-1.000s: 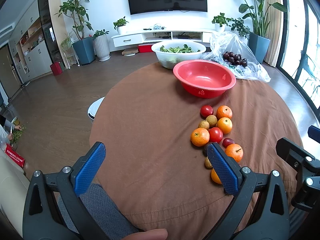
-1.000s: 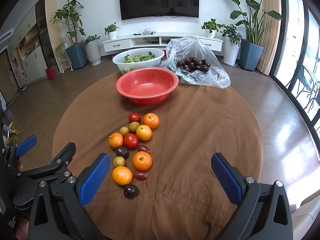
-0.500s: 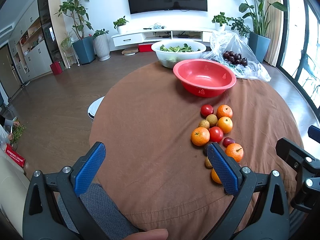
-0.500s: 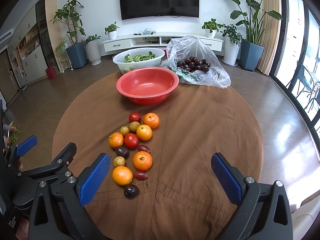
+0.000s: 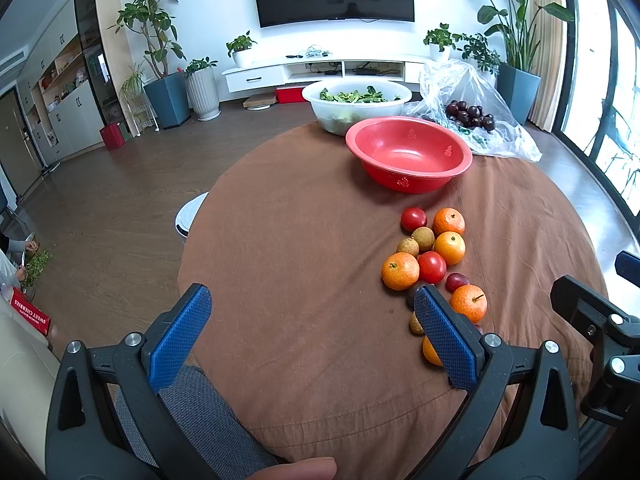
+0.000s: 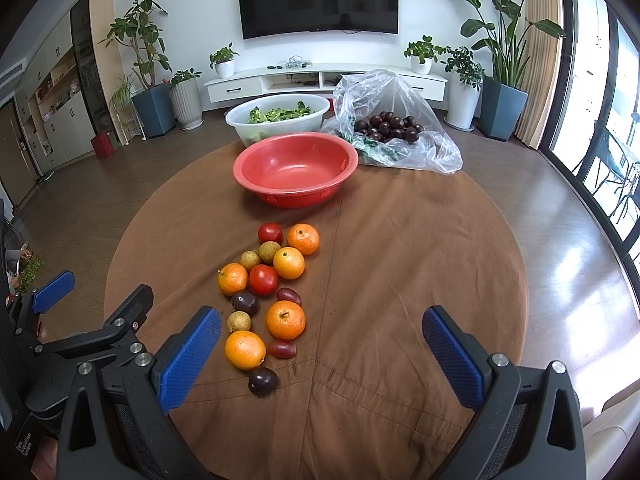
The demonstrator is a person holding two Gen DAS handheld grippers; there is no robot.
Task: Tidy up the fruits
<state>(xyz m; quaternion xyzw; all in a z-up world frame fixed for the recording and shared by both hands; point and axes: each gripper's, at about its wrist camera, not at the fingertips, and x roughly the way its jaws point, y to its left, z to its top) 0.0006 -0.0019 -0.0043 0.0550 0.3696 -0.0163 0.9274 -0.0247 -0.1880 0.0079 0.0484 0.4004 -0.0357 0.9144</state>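
A loose cluster of fruits (image 6: 268,300) is seen on the brown-clothed round worktop (image 6: 420,280), left of its middle seam. Five oranges (image 6: 285,319) are counted, glossy and dimpled, with green stem ends. Two smooth red tomatoes (image 6: 263,279), three small tan round fruits (image 6: 239,321), two dark purple round ones (image 6: 263,380) and two reddish oval ones (image 6: 281,348) are mixed among them. An empty red bowl (image 6: 296,168) is set just beyond the cluster. The left gripper (image 5: 312,320) and right gripper (image 6: 320,344) are both held wide apart, gripping nothing, above the worktop's near edge.
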